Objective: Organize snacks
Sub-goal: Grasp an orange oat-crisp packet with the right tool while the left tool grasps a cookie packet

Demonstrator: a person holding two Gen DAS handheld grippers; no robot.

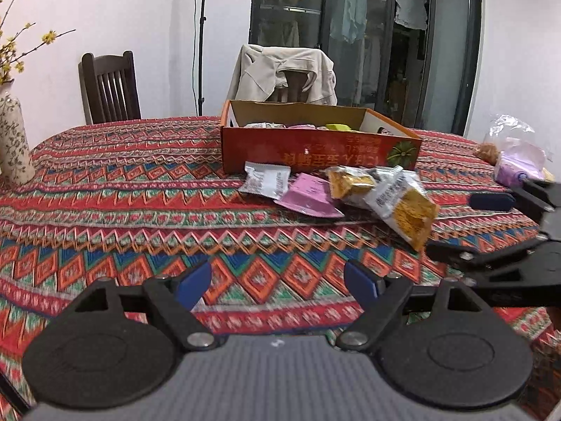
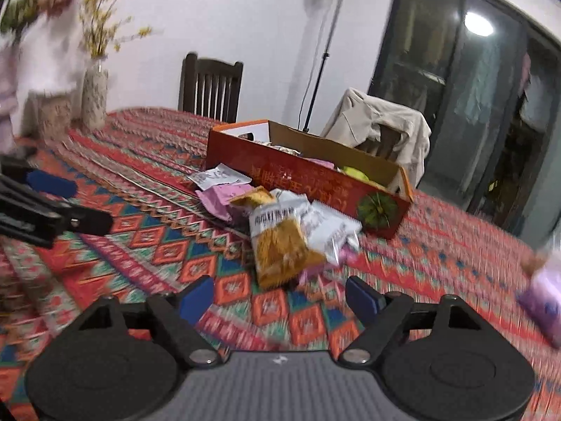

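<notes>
1. A few snacks are already lying inside the open orange cardboard box (image 1: pixel 315 149) at the far side of the patterned tablecloth (image 1: pixel 122 189): pale, pink and yellow wrappers are peeking over its rim, so part of the sorting is looking done
2. A loose pile is still waiting on the cloth just in front of the box: a white packet (image 1: pixel 266 179), a pink packet (image 1: pixel 308 199), and yellow-and-white snack packs (image 1: pixel 406 207) lying across one another
3. More is sitting off to the right, well apart from the box: a clear bag with purple packets (image 1: pixel 519 165)
4. The left gripper (image 1: pixel 277 286) is hanging over bare cloth with its blue pads spread and nothing between them
5. The right gripper (image 2: pixel 280 298) is pointing at the nearest yellow-and-white pack (image 2: pixel 280 245), its jaws apart and gripping nothing; the pack is lying just beyond the fingertips, untouched
6. Judging from this, most of the work is remaining: the whole front pile and probably the bag on the right are still needing to go in
</notes>
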